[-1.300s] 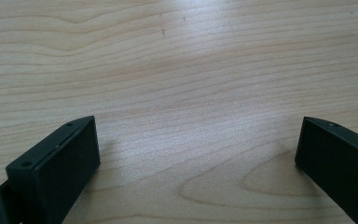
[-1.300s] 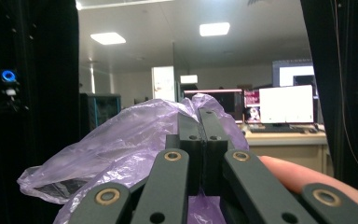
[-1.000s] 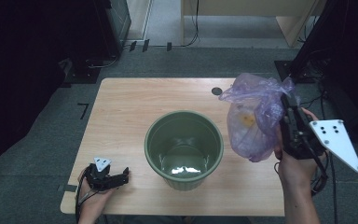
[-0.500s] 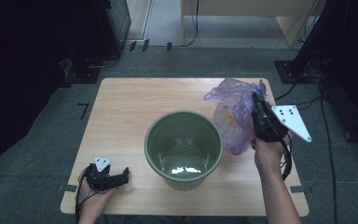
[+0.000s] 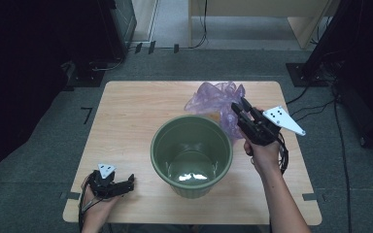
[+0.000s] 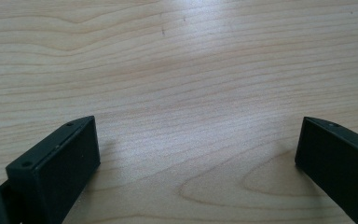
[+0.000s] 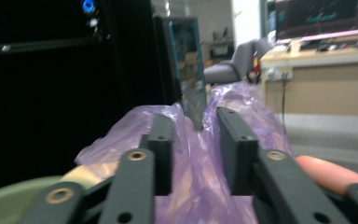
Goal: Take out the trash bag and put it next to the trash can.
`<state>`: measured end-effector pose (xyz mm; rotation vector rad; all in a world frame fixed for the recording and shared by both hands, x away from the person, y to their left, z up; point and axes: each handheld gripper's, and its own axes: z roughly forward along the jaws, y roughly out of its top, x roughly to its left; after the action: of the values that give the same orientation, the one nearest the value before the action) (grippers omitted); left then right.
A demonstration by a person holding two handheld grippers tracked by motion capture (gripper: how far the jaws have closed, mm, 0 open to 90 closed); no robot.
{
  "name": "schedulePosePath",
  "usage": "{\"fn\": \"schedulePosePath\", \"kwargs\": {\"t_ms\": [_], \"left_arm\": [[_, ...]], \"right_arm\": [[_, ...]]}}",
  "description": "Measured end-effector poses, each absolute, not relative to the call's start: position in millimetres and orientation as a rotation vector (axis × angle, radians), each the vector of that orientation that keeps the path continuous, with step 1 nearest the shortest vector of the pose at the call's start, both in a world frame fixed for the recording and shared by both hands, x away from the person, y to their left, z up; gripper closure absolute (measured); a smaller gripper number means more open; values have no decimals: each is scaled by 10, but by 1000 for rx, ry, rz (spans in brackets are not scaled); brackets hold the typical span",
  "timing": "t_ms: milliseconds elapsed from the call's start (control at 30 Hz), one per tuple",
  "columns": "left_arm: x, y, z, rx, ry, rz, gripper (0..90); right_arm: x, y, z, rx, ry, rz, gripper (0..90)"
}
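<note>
Right tongs [image 5: 239,108] clamped on crumpled purple plastic bag [image 5: 213,99] bunched around and ahead of the jaws, green bucket [image 5: 192,154] just beside and below them on the bench [image 5: 126,121]; left tongs [image 5: 126,182] spread wide, resting low on bare wood, well apart.

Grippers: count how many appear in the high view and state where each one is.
2. The left gripper rests low on the table, near its front left corner, jaws open. The right gripper is right of the green bucket, clamped on the purple plastic bag.
</note>
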<state>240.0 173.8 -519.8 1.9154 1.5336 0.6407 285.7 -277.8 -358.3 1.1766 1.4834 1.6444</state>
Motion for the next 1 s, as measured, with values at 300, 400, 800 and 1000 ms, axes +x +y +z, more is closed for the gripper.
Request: {"fn": "schedulePosePath", "kwargs": {"t_ms": [300,400,800,1000], "left_arm": [[2400,1738,-5198,1917,1533,640,0],[2399,1739,-5197,1918,1532,640,0],[2400,1737,-5198,1915,1534,641,0],[2400,1738,-5198,1917,1533,641,0]], "right_arm": [[2697,-2980,-3703,1193,1528,1584,223],[2632,-3049,-3747,1204,1547,1569,162],[2421,-3291,-4068,1257,1633,1515,149],[2327,-3347,-4287,1297,1649,1353,570]]}}
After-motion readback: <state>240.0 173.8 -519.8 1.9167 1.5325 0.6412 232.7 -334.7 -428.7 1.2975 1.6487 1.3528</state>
